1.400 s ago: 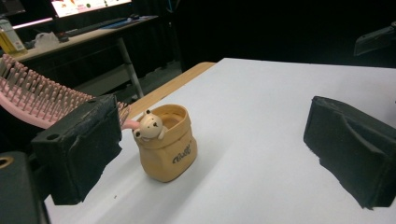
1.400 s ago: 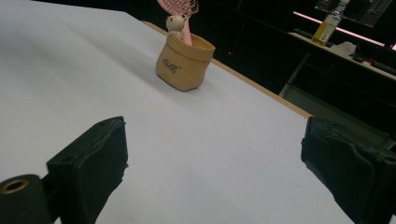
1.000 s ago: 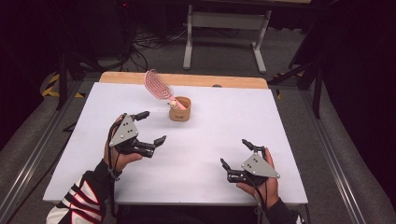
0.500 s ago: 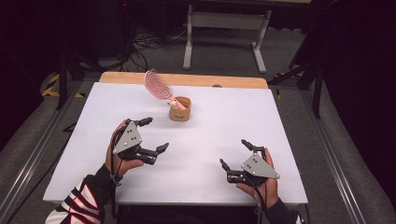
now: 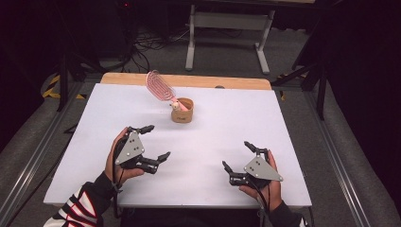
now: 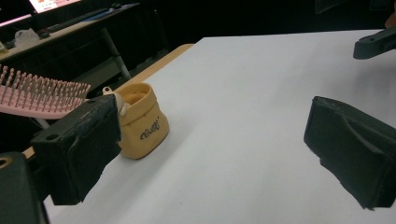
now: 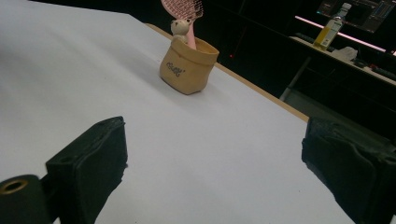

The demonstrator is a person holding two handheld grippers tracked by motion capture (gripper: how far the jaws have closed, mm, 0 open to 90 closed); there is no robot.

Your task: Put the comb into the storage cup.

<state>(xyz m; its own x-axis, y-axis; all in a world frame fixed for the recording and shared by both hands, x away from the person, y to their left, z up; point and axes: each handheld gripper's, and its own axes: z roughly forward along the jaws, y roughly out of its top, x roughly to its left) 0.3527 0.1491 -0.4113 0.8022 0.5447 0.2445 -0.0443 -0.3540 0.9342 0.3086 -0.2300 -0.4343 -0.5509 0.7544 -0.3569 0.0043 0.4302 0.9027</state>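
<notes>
Near the table's [image 5: 94, 142] far middle, the tan pouch [image 5: 182, 110] stands upright with the pink hairbrush [image 5: 161, 87] leaning out of it. My left gripper [image 5: 150, 142] and right gripper [image 5: 235, 156]: both wide, empty, well short. Placement looks done; nothing left to grab.

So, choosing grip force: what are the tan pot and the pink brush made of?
The tan pot looks like soft matte rubber or fabric: its rim sags and folds. The pink brush looks like rigid moulded plastic, with even rows of bristles, somewhat glossy.
</notes>
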